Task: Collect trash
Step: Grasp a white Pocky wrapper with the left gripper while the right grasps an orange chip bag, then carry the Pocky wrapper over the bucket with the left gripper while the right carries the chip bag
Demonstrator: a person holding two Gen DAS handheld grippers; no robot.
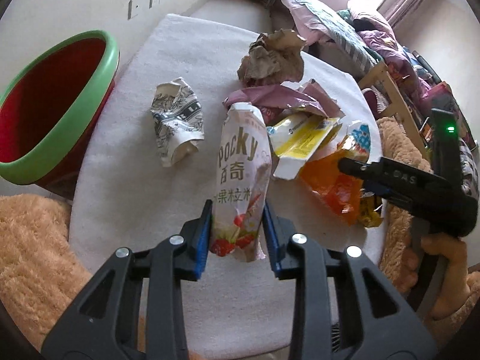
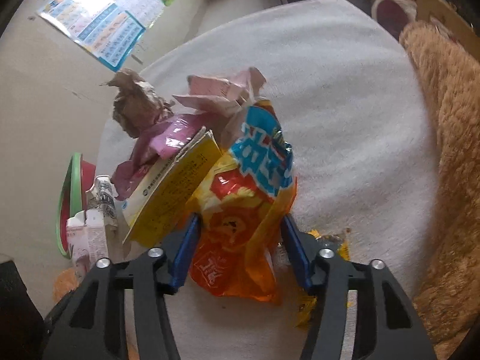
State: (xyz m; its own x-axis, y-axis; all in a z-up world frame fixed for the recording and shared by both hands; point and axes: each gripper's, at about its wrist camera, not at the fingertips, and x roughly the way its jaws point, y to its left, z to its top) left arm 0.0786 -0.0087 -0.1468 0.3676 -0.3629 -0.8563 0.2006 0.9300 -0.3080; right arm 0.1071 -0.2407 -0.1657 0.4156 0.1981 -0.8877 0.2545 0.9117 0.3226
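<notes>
My left gripper is shut on a white and pink Pocky wrapper, pinching its lower end. My right gripper stands around an orange and blue snack bag, with the blue pads touching its sides; it also shows in the left wrist view. Other trash lies on the white cloth: a crumpled printed paper cup, a yellow carton, a pink wrapper and crumpled brown paper. A red bin with a green rim stands at the left.
Tan fluffy fabric borders the cloth at the lower left and on the right. A small yellow wrapper lies under my right gripper. A cluttered bed and a wooden frame stand at the back right.
</notes>
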